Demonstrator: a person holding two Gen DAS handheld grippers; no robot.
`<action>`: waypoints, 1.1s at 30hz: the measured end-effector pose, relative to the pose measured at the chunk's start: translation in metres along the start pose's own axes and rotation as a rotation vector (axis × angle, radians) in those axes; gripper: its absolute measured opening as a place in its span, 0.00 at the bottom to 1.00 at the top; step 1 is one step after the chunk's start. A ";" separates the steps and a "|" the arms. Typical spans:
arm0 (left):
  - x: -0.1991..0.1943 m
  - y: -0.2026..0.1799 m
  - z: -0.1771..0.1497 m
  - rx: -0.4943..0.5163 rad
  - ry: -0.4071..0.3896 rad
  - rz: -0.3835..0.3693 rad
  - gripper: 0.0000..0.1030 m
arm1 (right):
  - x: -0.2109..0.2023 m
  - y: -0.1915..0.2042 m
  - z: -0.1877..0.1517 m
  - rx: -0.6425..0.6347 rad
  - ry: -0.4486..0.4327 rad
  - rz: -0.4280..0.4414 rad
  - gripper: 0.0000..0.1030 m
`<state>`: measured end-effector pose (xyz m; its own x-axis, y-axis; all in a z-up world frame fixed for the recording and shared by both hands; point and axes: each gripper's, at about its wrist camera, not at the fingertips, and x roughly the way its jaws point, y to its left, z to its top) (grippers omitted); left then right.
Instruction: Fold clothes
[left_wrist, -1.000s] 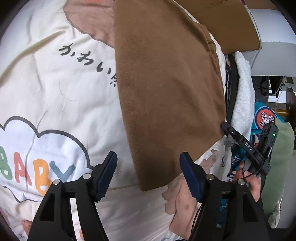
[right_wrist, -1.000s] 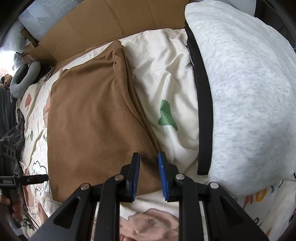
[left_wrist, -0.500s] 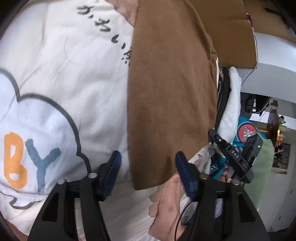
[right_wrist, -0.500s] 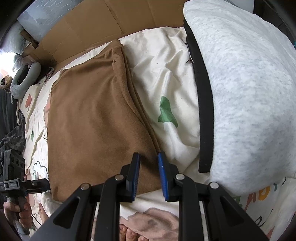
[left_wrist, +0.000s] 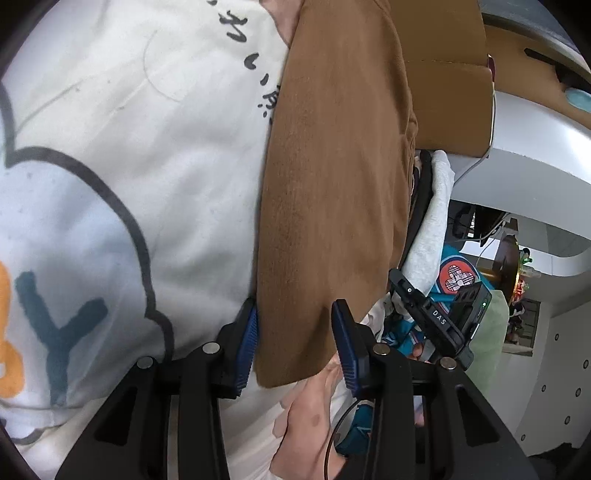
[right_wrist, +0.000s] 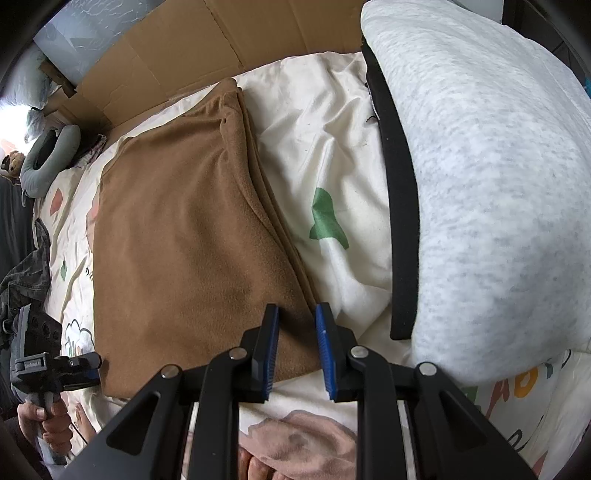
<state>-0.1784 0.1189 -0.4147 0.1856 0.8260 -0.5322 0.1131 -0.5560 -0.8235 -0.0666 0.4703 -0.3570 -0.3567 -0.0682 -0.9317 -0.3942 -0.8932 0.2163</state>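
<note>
- Bedding covers the whole work surface: a cream quilt (right_wrist: 332, 147) printed with clouds, letters and small green and pink shapes, with flattened cardboard (right_wrist: 192, 40) at its far edge.
- Beside the work, a grey and black padded cushion (right_wrist: 491, 192) fills the right of the right wrist view, lying on the quilt well apart from the garment.
- On the quilt lies the thing to fold, a brown fleece garment (right_wrist: 184, 236), spread flat as a long rectangle with a doubled edge along its right side.
- At its near right corner sits the right gripper (right_wrist: 295, 350); the fingers are narrowly parted and straddle the corner's edge, but I cannot tell whether the blue pads actually pinch the cloth.
- At the near left corner the left gripper (left_wrist: 295, 343) has the fleece between its fingers and they are closing; the left pad (left_wrist: 248, 343) touches the cloth edge, while the right pad looks clear of it.
- Judging from this, the step in hand is taking both near corners before carrying them to the far edge.
- To do it well, let the left fingers bite all layers and none of the quilt beneath.
- Then lift both corners together, level, so the fold lands square.
</note>
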 end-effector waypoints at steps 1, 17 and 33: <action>0.001 -0.001 -0.001 0.005 0.000 0.000 0.38 | 0.000 0.000 0.000 0.001 0.000 0.000 0.19; -0.008 0.003 -0.009 -0.039 0.016 -0.031 0.06 | 0.002 -0.001 0.001 -0.013 0.010 -0.003 0.20; -0.002 0.015 -0.003 -0.054 0.050 -0.004 0.10 | 0.030 -0.002 0.006 -0.017 0.026 0.016 0.33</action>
<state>-0.1739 0.1086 -0.4259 0.2337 0.8235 -0.5170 0.1661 -0.5577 -0.8133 -0.0821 0.4726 -0.3837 -0.3406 -0.0937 -0.9355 -0.3739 -0.8995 0.2262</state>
